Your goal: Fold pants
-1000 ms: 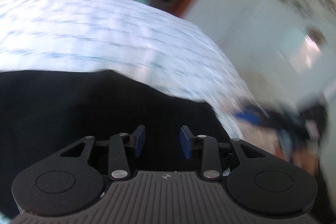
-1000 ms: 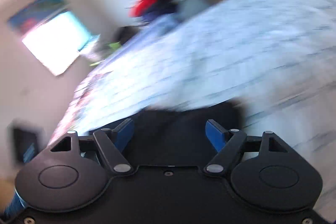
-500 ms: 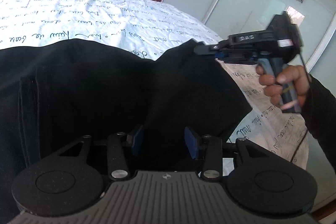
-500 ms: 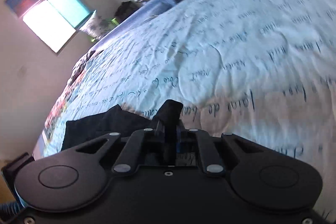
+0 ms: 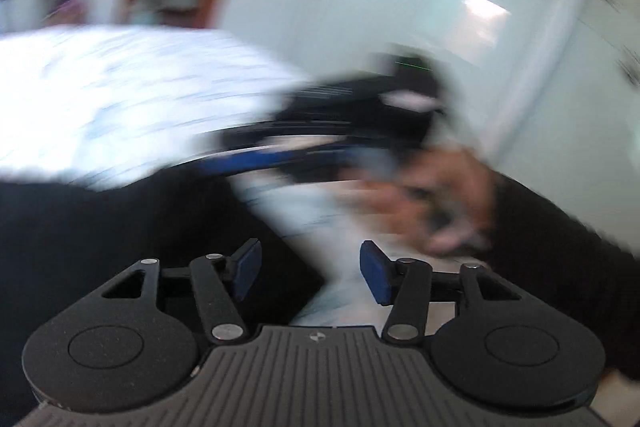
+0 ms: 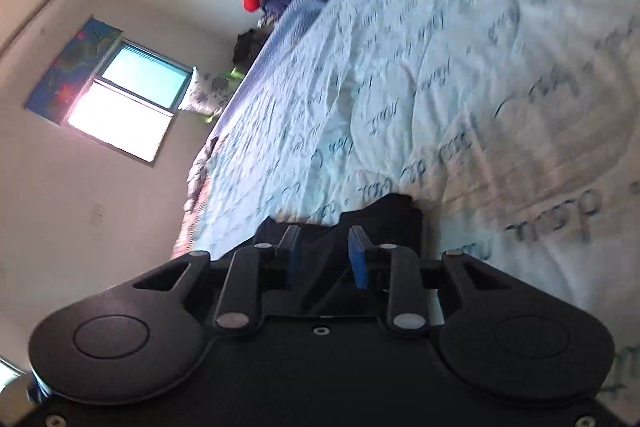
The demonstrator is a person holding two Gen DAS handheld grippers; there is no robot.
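Only our left view, heavily blurred, shows the person's hand [image 5: 444, 203] gripping the right tongs [image 6: 324, 257]. Both tongs are opening, released: the left tongs [image 5: 310, 273] empty, the right straddling the black fabric pants [image 6: 384, 219], low centre on the script-printed white bedsheet [image 6: 460, 67]; orientation unclear.

Matt black cloth pants [image 6: 384, 219], creased printed cotton bedsheet [image 6: 460, 87], matt plastic fingers [image 6: 358, 261]
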